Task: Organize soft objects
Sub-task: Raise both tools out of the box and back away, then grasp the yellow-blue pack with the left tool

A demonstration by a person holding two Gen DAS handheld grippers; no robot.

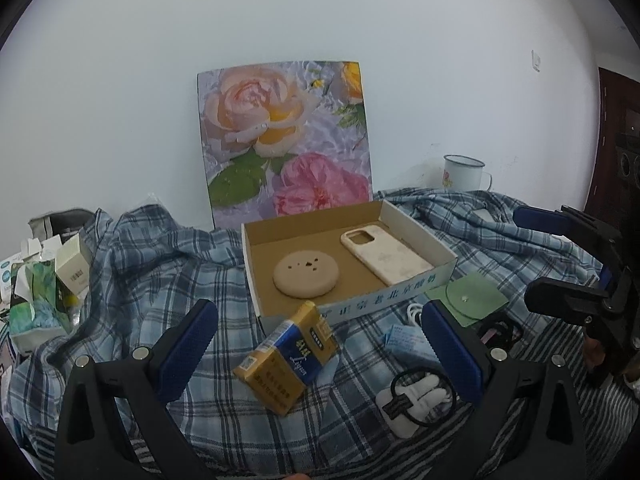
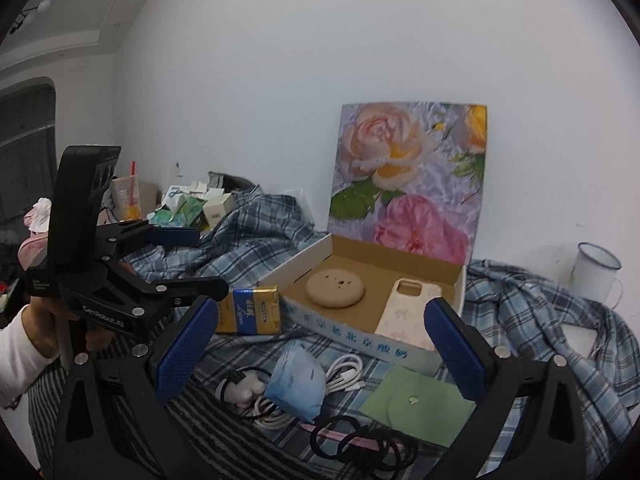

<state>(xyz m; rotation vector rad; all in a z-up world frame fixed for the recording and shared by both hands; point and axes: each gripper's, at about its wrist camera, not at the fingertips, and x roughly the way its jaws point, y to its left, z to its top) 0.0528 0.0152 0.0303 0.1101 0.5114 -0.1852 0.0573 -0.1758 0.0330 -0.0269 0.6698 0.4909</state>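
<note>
A shallow cardboard box (image 1: 404,216) (image 2: 348,340) lies on a blue plaid cloth and holds a round beige pad (image 1: 306,276) (image 2: 335,289) and a cream phone case (image 1: 386,258) (image 2: 408,312). My left gripper (image 1: 318,307) (image 2: 212,260) is open, hovering over a yellow and blue pack (image 1: 286,360) (image 2: 250,310) in front of the box. My right gripper (image 2: 320,306) (image 1: 524,256) is open too, above a blue mask packet (image 2: 296,384), a white cable (image 2: 344,372), black hair ties (image 2: 360,444), a green pouch (image 2: 416,400) (image 1: 468,298) and a white plush hair tie (image 1: 416,400) (image 2: 244,394).
A floral picture board (image 1: 284,140) (image 2: 408,176) leans on the wall behind the box. An enamel mug (image 1: 462,173) (image 2: 594,276) stands at the back right. Small cartons and packets (image 1: 44,288) (image 2: 192,204) are piled at the left. A person's hand (image 2: 44,320) holds the left gripper.
</note>
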